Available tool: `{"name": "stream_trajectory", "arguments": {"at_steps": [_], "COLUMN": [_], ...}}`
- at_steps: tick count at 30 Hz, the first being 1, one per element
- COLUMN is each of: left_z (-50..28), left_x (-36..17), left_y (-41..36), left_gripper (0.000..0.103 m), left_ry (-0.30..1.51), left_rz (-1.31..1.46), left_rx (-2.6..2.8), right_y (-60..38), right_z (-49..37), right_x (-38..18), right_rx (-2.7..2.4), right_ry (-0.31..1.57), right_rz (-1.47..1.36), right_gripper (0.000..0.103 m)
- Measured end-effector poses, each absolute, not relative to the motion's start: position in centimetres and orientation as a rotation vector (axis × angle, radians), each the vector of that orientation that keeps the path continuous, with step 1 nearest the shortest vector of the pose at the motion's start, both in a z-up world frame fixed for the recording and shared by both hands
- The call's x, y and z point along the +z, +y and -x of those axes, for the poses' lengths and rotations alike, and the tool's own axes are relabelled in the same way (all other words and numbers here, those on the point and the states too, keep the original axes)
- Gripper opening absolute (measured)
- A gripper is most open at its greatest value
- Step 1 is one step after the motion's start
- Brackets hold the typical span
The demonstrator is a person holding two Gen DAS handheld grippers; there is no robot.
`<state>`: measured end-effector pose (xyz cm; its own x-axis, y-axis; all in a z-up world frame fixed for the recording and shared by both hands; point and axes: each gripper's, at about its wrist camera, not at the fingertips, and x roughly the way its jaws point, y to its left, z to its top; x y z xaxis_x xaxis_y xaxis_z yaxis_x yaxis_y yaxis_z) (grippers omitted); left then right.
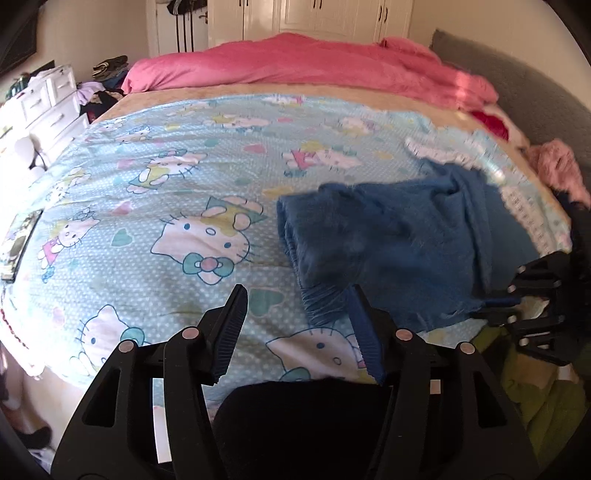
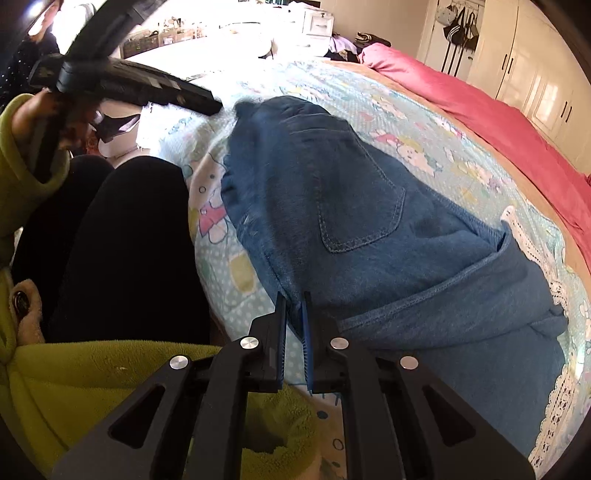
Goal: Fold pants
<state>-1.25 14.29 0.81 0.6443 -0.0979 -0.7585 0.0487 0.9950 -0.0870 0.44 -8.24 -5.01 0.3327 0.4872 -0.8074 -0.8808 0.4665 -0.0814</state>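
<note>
Right wrist view: blue denim pants (image 2: 354, 229) bunched across the cartoon-cat bedsheet (image 2: 424, 122), back pocket (image 2: 360, 218) facing up at centre, elastic waistband toward 11 o'clock, a hemmed fold lying across toward 4 o'clock. Right gripper (image 2: 294, 295) at 6 o'clock, jaws nearly together, pinching an edge of the denim between the pads. Left gripper (image 2: 207, 101) seen at 10 o'clock, just beside the waistband end, held by a hand in a green fleece sleeve (image 2: 22, 155); black-clad legs (image 2: 125, 251) at 8 o'clock.

Left wrist view: same pants (image 1: 399, 236) at 3 o'clock on the sheet (image 1: 177, 177), ruched waistband at the near left corner. Left gripper (image 1: 295, 295) at 6 o'clock, jaws wide apart, nothing between them, right finger tip just beside the waistband; touching or not, cannot tell. Right gripper (image 1: 491, 301) at 4 o'clock, clamped on the denim's edge. Pink duvet (image 1: 303, 62) heaped at 12 o'clock, white drawers (image 1: 48, 99) at 10 o'clock, white wardrobe doors (image 1: 332, 14) behind.
</note>
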Motion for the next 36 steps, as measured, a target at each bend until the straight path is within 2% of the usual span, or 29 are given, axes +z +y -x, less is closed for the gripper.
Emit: {"name": "stream_trajectory", "arguments": {"at_steps": [5,10,12,15,20,25,27,30,31,33,36], "left_z": [0.5,-1.8,-2.4,-2.6,-2.2,-2.1,-1.9,-1.5,-1.1,-0.6,0.2], "left_x": [2.3,1.1,-0.1,-2.5,-3.6,-3.7,-3.2,-1.9,-1.2,0.1,2.0], "left_y": [12.7,8.1,7.0,6.6,6.3,6.1,6.4,6.9,7.2,7.5,7.9], "left_gripper": [0.048,0.047,0.047,0.047,0.047,0.047,0.047,0.048,0.052,0.062,0.064], "left_ry": [0.829,0.87,0.893,0.945,0.948,0.934,0.924,0.892,0.871,0.834,0.783], "left_rz": [0.096,0.021,-0.024,-0.064,-0.088,-0.098,-0.082,-0.039,-0.025,-0.023,-0.008], "left_rx": [-0.127,-0.205,-0.2,-0.16,-0.168,-0.155,-0.149,-0.147,-0.14,-0.113,-0.093], "right_y": [-8.8,-10.1,-10.2,-9.4,-8.3,-9.0,-9.7,-11.1,-11.6,-12.7,-14.7], "right_z": [0.0,-0.5,-0.8,-2.0,-3.9,-4.0,-3.9,-4.3,-4.4,-5.0,-6.4], "right_x": [-4.2,-1.3,-0.8,-1.9,-6.2,-5.2,-4.3,-2.6,-2.0,-0.7,0.8], "right_rx": [0.994,1.038,1.026,0.949,0.866,0.886,0.88,0.85,0.836,0.787,0.725], "right_ry": [0.811,0.799,0.779,0.81,0.973,0.969,0.94,0.904,0.889,0.851,0.808], "right_rz": [0.546,0.375,0.341,0.365,0.375,0.34,0.324,0.274,0.264,0.255,0.224], "right_gripper": [0.014,0.014,0.018,0.019,0.02,0.021,0.032,0.037,0.039,0.052,0.062]}}
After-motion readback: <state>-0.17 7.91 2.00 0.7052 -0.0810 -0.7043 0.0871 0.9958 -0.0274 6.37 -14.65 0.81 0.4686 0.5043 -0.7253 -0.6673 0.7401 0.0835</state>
